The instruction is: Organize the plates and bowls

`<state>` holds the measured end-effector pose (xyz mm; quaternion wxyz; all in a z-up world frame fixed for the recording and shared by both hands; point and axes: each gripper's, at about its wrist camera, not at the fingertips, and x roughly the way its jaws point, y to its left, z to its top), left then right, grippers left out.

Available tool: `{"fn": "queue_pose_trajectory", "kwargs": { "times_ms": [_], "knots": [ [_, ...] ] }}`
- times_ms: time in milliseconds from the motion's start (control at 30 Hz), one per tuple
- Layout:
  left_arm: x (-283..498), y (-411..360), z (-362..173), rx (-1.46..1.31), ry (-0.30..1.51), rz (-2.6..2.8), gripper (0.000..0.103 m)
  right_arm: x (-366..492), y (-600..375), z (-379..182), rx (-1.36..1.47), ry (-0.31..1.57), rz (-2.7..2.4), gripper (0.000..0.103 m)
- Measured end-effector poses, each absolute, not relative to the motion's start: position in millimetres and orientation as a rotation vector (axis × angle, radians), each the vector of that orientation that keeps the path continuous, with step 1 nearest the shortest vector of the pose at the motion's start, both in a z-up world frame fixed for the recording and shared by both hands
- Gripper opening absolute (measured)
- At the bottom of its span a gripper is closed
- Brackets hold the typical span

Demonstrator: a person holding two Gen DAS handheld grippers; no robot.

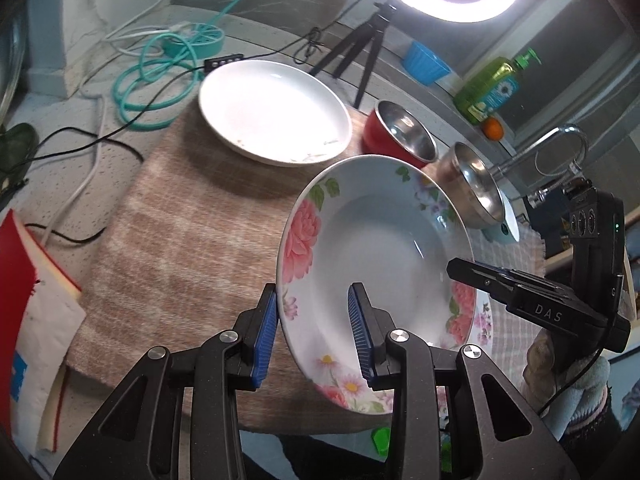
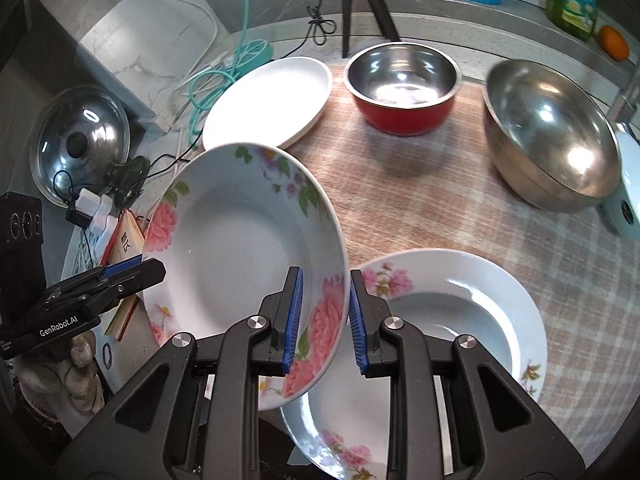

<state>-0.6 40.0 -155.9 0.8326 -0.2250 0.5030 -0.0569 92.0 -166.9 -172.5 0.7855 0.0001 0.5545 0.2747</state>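
A floral plate (image 1: 384, 264) (image 2: 240, 240) is lifted and tilted above the mat, held from both sides. My left gripper (image 1: 316, 332) has its fingers on either side of the plate's left rim. My right gripper (image 2: 324, 320) grips the opposite rim; it also shows in the left wrist view (image 1: 520, 292). A second floral plate (image 2: 452, 328) lies on the mat beneath. A plain white plate (image 1: 276, 112) (image 2: 268, 100), a red steel bowl (image 1: 400, 132) (image 2: 404, 88) and a large steel bowl (image 1: 476, 188) (image 2: 552, 132) stand farther back.
A beige woven mat (image 1: 180, 232) covers the counter. Teal hose and cables (image 1: 160, 80), a tripod (image 1: 360, 52) with ring light, a blue tub (image 1: 424, 60), a soap bottle (image 1: 492, 88), a glass lid (image 2: 80, 140) and a red book (image 1: 36, 280) surround it.
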Motion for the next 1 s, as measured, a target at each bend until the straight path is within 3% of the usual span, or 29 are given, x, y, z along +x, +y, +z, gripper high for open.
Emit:
{"fn": "queue_pose_trajectory", "kwargs": {
  "times_ms": [1000],
  "knots": [
    [23.0, -69.6, -170.9, -0.283, 1.176, -0.367, 0.032, 58.6, -292.7, -203.5, 0.151, 1.257, 0.330, 0.023]
  ]
}}
